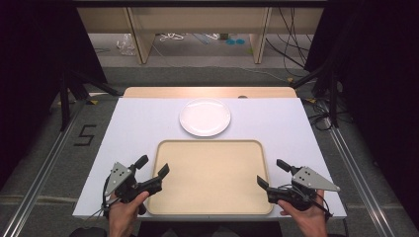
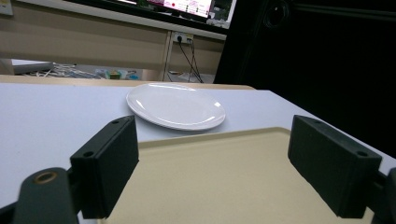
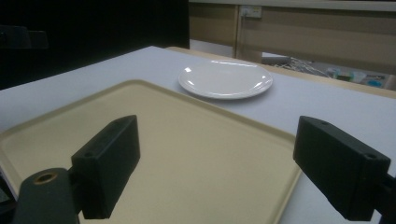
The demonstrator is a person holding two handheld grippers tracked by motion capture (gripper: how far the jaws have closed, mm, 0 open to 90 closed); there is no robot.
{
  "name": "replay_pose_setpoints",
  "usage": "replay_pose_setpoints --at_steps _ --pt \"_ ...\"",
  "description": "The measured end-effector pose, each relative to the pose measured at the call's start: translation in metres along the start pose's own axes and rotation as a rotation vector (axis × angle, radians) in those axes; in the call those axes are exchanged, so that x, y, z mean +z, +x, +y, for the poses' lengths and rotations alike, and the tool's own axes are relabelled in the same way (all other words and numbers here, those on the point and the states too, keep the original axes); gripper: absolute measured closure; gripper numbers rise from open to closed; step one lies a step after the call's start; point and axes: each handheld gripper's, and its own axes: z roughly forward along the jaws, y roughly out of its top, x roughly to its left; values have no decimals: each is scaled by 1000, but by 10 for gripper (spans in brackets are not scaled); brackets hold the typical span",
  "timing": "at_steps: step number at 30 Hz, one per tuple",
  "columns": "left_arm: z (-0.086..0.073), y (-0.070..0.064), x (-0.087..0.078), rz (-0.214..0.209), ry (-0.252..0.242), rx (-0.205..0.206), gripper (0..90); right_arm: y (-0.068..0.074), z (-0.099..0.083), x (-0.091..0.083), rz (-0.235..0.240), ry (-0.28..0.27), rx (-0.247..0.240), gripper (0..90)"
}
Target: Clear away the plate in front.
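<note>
I hold my left gripper (image 1: 153, 165) at the left edge of the bare rectangular beige plastic tray (image 1: 212, 197) and my right gripper (image 1: 272, 173) at its right edge, both with jaws spread wide and holding nothing. The round white plate (image 1: 205, 117) sits just beyond the tray's far rim on the white table (image 1: 138, 123).

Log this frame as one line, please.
left tongs: open, empty, at tray left edge | right tongs: open, empty, at right edge | plate: beyond tray

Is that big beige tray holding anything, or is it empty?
Empty. The rectangular beige plastic tray shows only bare surface in the high view and both gripper views; the round white plate sits on the table just beyond it.
</note>
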Motion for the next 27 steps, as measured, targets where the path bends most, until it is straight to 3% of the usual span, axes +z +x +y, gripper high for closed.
replay_pose_setpoints --at_steps 12,27 --pt "-1 -1 2 -3 2 -3 156 1 0 0 7 -6 1 157" --pt "-2 -8 11 -16 16 -62 157 1 0 1 16 -3 3 157"
